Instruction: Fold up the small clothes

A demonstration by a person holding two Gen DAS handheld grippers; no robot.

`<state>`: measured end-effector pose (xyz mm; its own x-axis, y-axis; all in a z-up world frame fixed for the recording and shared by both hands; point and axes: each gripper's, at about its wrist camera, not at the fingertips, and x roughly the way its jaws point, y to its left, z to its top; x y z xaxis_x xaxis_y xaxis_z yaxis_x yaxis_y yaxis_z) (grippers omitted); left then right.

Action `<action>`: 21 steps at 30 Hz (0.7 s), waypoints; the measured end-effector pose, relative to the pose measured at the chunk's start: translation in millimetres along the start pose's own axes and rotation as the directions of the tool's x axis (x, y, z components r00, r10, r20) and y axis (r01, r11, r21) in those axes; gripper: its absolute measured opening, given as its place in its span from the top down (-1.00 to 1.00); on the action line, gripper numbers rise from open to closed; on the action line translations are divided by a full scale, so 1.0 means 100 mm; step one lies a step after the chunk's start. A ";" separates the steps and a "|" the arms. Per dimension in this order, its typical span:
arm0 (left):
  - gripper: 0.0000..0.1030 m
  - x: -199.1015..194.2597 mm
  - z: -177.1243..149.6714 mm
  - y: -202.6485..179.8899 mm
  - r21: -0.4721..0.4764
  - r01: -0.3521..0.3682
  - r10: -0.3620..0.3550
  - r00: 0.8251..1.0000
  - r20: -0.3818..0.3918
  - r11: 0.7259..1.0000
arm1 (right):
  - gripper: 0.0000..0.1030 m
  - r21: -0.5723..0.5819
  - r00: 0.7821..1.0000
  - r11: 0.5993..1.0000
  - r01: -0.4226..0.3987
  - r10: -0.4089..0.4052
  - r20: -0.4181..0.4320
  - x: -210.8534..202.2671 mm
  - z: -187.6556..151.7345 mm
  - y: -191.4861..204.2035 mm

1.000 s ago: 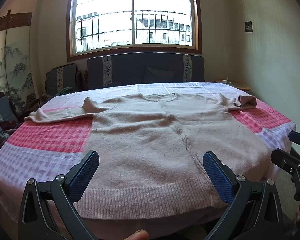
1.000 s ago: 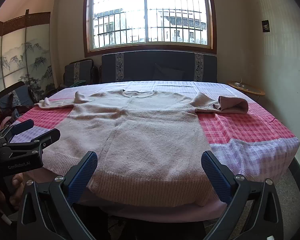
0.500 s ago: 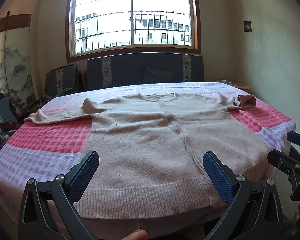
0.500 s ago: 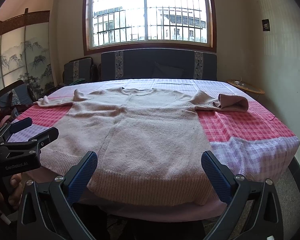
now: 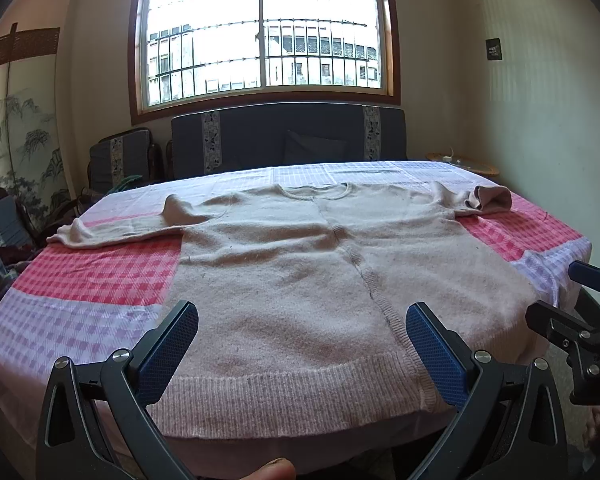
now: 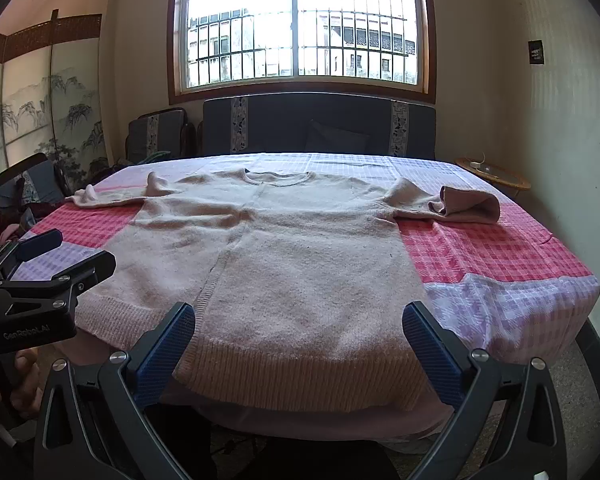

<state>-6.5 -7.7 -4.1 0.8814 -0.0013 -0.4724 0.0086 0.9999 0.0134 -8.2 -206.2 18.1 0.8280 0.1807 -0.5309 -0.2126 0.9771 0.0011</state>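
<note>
Jaws wide apart on both tools, nothing between them

Left wrist view: our left gripper (image 5: 302, 346) hangs just short of the near table edge, blue pads spread over the ribbed hem of the sweater (image 5: 300, 280). The sweater lies flat, front up, neck toward the window (image 5: 264, 36), on a checked tablecloth (image 5: 100, 276). The left sleeve (image 5: 116, 230) runs out straight to the side; the right sleeve (image 5: 480, 202) ends in a bunched, turned-back cuff. The right gripper (image 5: 580, 304) shows at the frame's right edge, off the table corner.

Right wrist view: our right gripper (image 6: 300, 344) is likewise spread, aimed at the hem's right half. The same sweater (image 6: 300, 248) fills the table; the hem seems to overhang the near edge a little, though the fisheye bend makes that hard to settle. The left gripper (image 6: 56, 256) sits at the left, beside the hem's left corner, not touching cloth as far as we can tell.

Judgement: the folding has not begun; we are at the approach, garment laid out. The next move calls for choosing a first fold, likely a sleeve or a side brought inward, and pinching one layer of knit only, without catching the tablecloth under it
</note>
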 end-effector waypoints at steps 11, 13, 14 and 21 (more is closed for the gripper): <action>-1.00 -0.01 -0.02 0.02 -0.003 -0.003 0.003 1.000 0.003 1.000 | -1.00 -0.018 1.000 1.000 0.006 -0.006 -0.029 0.05 0.00 0.06; -1.00 -0.01 -0.02 0.03 -0.003 -0.002 0.002 1.000 0.004 1.000 | -1.00 -0.017 0.999 1.000 0.006 -0.006 -0.032 0.06 0.00 0.06; -1.00 -0.01 -0.02 0.03 -0.002 -0.002 0.002 1.000 0.003 1.000 | -1.00 -0.017 0.999 1.000 0.005 -0.006 -0.033 0.06 0.00 0.06; -1.00 0.01 0.11 0.06 0.008 -0.015 0.014 0.999 0.032 1.000 | -1.00 -0.031 0.999 1.000 0.004 -0.006 -0.049 0.13 0.01 0.06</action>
<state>-0.4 -1.5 5.7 0.8959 0.0125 -0.4440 -0.0004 0.9996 0.0274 1.6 -198.0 12.3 0.8026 0.1695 -0.5719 -0.2250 0.9740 -0.0271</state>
